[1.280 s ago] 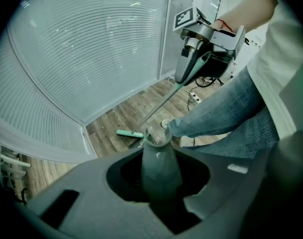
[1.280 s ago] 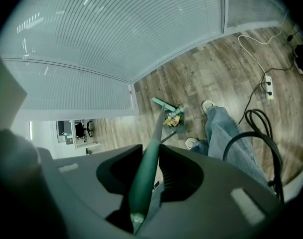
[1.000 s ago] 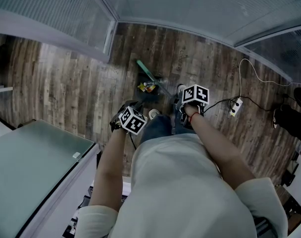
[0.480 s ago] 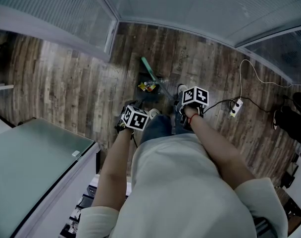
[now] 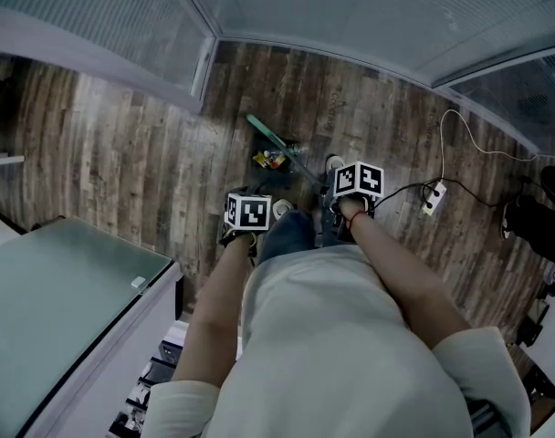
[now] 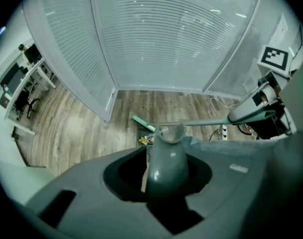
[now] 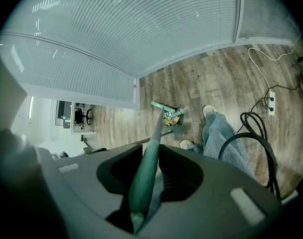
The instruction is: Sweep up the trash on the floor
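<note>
A heap of yellow and coloured trash [image 5: 270, 160] lies in a dark dustpan [image 5: 279, 173] on the wood floor, just ahead of the person's feet. The green broom head [image 5: 263, 129] rests on the floor at the trash's far side. My right gripper [image 5: 355, 182] is shut on the green broom handle [image 7: 147, 169], which runs down to the broom head [image 7: 164, 106] beside the trash [image 7: 171, 118]. My left gripper [image 5: 247, 215] is shut on the grey dustpan handle [image 6: 166, 161]. In the left gripper view the trash [image 6: 145, 141] shows past that handle, and the dustpan itself is mostly hidden.
Glass walls with blinds [image 5: 350, 16] meet in a corner close behind the trash. A white power strip [image 5: 434, 196] and its cable [image 5: 469, 135] lie on the floor at right. A black cable [image 7: 251, 133] hangs by the person's jeans leg [image 7: 222, 133]. A cabinet top [image 5: 58, 308] stands at left.
My left gripper has moved right and a little up, closer to the person's leg. The broom head has shifted slightly left on the floor. The right gripper has hardly moved.
</note>
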The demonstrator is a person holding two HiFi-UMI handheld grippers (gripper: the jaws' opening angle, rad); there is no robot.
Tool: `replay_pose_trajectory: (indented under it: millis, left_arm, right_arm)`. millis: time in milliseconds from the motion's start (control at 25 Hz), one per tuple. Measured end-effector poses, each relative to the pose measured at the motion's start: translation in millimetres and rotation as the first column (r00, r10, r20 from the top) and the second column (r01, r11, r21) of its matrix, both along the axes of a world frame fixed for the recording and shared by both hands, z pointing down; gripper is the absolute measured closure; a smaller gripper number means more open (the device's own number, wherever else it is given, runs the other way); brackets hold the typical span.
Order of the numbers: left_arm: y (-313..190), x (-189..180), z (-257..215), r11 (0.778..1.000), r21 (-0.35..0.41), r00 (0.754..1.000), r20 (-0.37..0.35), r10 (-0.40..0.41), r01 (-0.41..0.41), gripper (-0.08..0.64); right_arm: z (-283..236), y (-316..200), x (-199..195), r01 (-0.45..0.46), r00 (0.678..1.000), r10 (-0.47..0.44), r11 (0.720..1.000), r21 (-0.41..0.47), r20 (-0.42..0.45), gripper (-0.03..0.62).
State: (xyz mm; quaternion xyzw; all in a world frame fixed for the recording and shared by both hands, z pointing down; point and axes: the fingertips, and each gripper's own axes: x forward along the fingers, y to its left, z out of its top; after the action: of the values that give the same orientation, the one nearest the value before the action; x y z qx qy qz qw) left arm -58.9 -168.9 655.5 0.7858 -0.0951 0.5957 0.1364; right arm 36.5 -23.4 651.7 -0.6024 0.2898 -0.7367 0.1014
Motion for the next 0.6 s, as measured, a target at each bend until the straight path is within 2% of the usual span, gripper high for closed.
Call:
replay_pose_trajectory:
  millis: [240,600]
  left_arm:
    - [1,0,0,0.991,-0.033,0.991,-0.017,-0.13,0.13,0.454]
    - [5,-5,0,1.0,-0.009,1.0,-0.001,0.016,-0.016,0.462]
  right_arm:
    - [-10,-7,1,0.023,0.999,-0.022,0.998,0.052,-0.035,0.482]
    - [-22,-5,18,-0.12,0.993,0.118,0.986,0.117,0.023,0.481]
